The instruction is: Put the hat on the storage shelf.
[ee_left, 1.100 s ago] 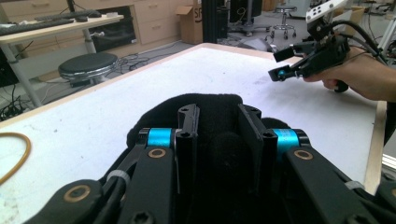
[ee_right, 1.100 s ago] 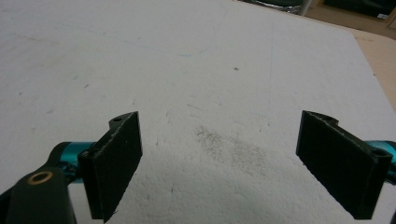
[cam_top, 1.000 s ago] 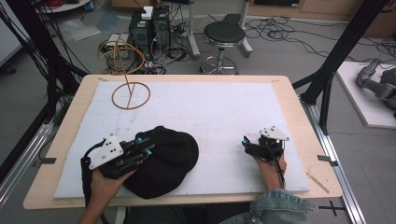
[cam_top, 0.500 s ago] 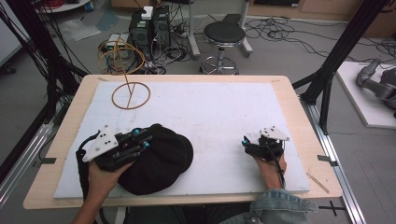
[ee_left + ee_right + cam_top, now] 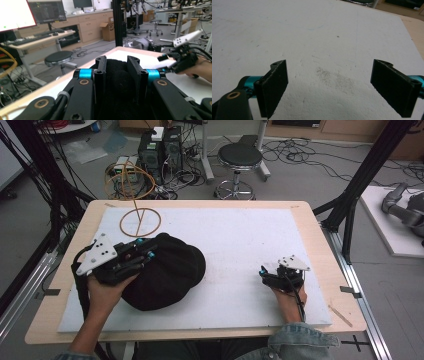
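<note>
A black cap [image 5: 170, 276] lies on the white sheet [image 5: 240, 240] at the left. My left gripper [image 5: 146, 255] is over the cap's left side, shut on a fold of its black fabric. In the left gripper view the cloth [image 5: 117, 75] fills the narrow gap between the two jaws of my left gripper [image 5: 117, 61]. My right gripper [image 5: 263, 272] rests low on the sheet at the right, well apart from the cap. In its own view the right gripper [image 5: 329, 82] stands wide open over the bare sheet [image 5: 312, 30].
A thin wooden hoop stand [image 5: 139, 221] sits at the sheet's far left corner, just beyond the cap. The wooden table edge [image 5: 320, 240] frames the sheet. On the floor behind are a stool [image 5: 240, 157], computers and cables. Black frame posts stand at both sides.
My left gripper has moved away from the person toward the hoop stand, taking the cap's edge with it. The cap has shifted farther onto the table. The right gripper has stayed put.
</note>
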`<state>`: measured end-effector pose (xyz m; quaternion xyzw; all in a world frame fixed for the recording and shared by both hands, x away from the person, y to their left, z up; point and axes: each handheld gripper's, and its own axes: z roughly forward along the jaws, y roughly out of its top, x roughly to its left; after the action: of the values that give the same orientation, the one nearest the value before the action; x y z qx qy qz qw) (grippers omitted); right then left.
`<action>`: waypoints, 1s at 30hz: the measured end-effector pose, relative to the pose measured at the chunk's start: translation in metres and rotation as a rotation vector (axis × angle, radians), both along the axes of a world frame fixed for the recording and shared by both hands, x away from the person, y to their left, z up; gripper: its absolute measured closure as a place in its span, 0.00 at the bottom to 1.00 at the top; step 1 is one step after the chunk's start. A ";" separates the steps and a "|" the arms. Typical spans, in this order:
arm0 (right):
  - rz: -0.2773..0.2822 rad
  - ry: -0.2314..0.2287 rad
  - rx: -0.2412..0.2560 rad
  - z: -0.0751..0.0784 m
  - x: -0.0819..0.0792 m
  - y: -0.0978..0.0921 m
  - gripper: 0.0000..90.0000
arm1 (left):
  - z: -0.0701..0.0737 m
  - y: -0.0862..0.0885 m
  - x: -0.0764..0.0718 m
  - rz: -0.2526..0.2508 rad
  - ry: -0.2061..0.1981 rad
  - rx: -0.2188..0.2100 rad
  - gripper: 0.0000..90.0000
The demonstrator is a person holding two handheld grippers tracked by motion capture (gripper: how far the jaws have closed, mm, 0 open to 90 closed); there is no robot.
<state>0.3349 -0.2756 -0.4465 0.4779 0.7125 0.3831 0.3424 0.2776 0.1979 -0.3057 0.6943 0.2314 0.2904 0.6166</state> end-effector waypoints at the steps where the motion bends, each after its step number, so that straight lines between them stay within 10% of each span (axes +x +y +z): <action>1: -0.001 -0.001 0.002 0.000 0.000 0.000 0.16 | 0.004 0.001 0.002 -0.001 -0.005 -0.004 0.77; 30: -0.007 0.003 0.011 -0.001 0.000 -0.003 0.16 | 0.099 0.027 0.053 0.077 -0.128 -0.062 0.77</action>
<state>0.3353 -0.2783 -0.4471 0.4827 0.7092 0.3854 0.3400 0.3308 0.2251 -0.2068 0.6454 0.2270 0.3505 0.6396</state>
